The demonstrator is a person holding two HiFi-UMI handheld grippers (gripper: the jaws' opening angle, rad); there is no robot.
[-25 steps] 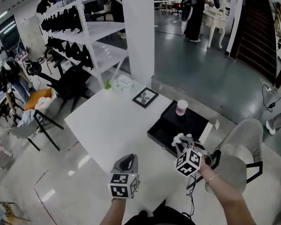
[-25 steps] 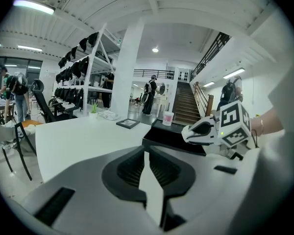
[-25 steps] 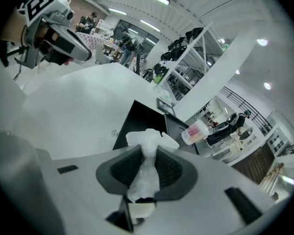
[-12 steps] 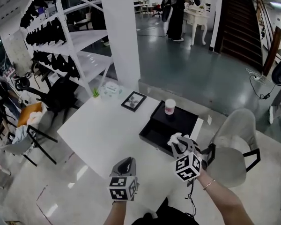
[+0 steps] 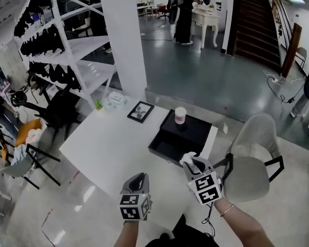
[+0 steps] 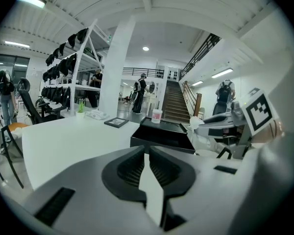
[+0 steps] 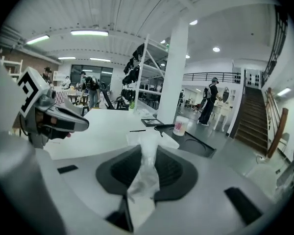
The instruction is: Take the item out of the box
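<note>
A black open box (image 5: 166,147) lies at the right end of the white table (image 5: 108,138), a pink-and-white cup (image 5: 181,115) standing on its far part. My right gripper (image 5: 192,162) hangs just off the table's near right edge, in front of the box, shut on a crumpled white plastic-wrapped item (image 5: 187,158). In the right gripper view the item (image 7: 146,180) is pinched between the jaws of the right gripper (image 7: 148,153) and sticks up past them. My left gripper (image 5: 138,178) hovers before the table's near edge, shut and holding nothing; the left gripper (image 6: 146,155) faces the box (image 6: 161,136).
A framed picture (image 5: 140,111), a small green plant (image 5: 99,105) and a flat pack (image 5: 115,100) lie at the table's far side. A grey chair (image 5: 252,163) stands right of the table. A white pillar (image 5: 122,40) and shelving (image 5: 67,50) rise behind; a person stands far back.
My right gripper has drawn back from over the box toward me, the white item still pinched in it. The left gripper has stayed put, and the view has shifted slightly.
</note>
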